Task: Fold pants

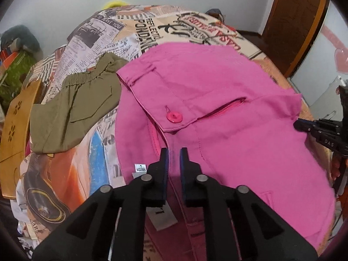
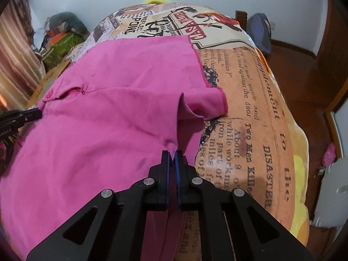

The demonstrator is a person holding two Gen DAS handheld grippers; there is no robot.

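Observation:
The pink pants (image 1: 217,113) lie spread on the newspaper-print bedspread, also in the right wrist view (image 2: 97,130). A pink button (image 1: 174,117) and a pocket slit show on the waist part. My left gripper (image 1: 174,154) is at the waistband near a white label (image 1: 162,217), jaws close together with pink cloth between them. My right gripper (image 2: 172,155) is shut on a pinched fold of the pants near the leg end. Each gripper shows at the edge of the other view: the right in the left wrist view (image 1: 304,126), the left in the right wrist view (image 2: 32,114).
Olive-green shorts (image 1: 71,108) lie folded left of the pink pants. A wooden chair back (image 1: 15,126) stands at the bed's left edge. The bedspread (image 2: 250,119) runs bare to the right, then a wooden floor (image 2: 304,76) and a dark bag (image 2: 261,32).

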